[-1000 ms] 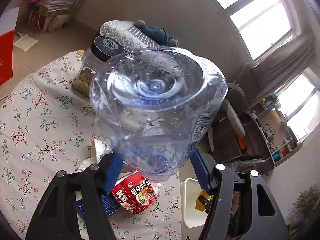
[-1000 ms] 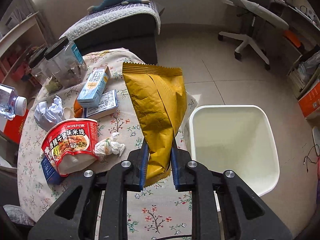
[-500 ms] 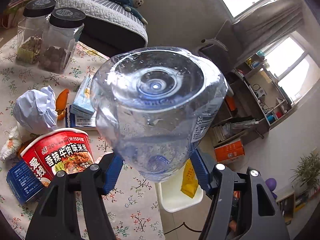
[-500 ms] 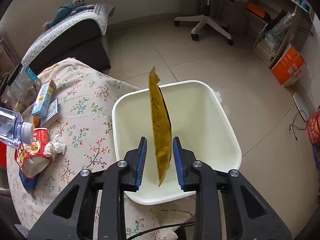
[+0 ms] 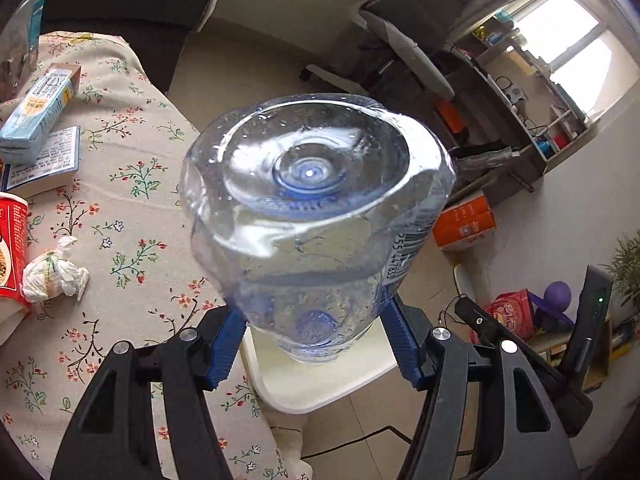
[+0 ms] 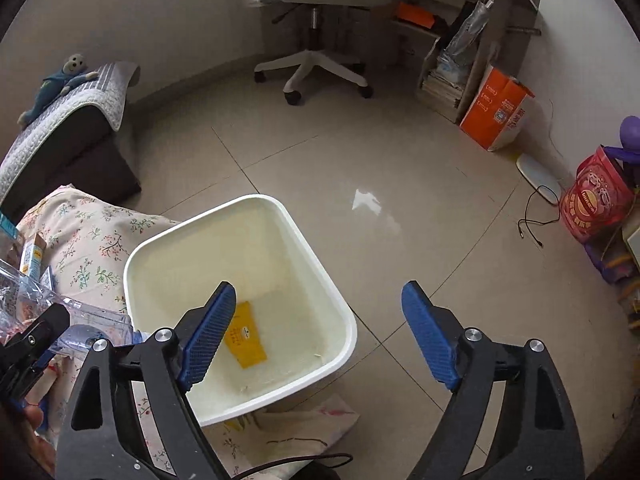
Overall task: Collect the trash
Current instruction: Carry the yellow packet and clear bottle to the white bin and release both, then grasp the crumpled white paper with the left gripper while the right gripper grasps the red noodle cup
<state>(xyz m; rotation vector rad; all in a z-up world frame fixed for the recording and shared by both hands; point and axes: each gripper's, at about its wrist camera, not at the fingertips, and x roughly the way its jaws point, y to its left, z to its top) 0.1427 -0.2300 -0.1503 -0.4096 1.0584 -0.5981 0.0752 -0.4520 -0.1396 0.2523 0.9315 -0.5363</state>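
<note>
**Carrying the bottle to the bin**

Holding the bottle [image 5: 316, 216] in your left gripper [image 5: 316, 328], you have it clamped between the blue pads low on its body, near the neck end, with the base pointing away from you. The bin [image 5: 320, 380] shows just below and beyond the pads, so the bottle is close to being over it, though the view does not show whether it has cleared the rim.

Expect the bottle to be light and nearly empty; only droplets cling inside. Its thin clear wall looks dented, so it will probably flex under the pads and could squirm out if you squeeze harder. The wet plastic may be slick. Your hold near the neck, where the plastic is likely stiffer, is a sound place; the soft middle would crumple.

Your right gripper [image 6: 320, 336] hangs wide apart and holds nothing, right above the bin [image 6: 344, 312]. The yellow wrapper [image 6: 246, 340] lies flat on the bin floor, just below your right gripper's left pad.

To your left gripper's left, the bench [image 5: 132, 216] carries more trash: a crumpled tissue [image 5: 54, 276], a red noodle cup [image 5: 12, 256] at the frame edge, a blue carton [image 5: 38, 114] and a small box [image 5: 42, 160] touching it. The tissue will be soft and weightless; pinch it through its bulk. The cup looks light and crushable, so you would do best to take it by the rim.
</note>
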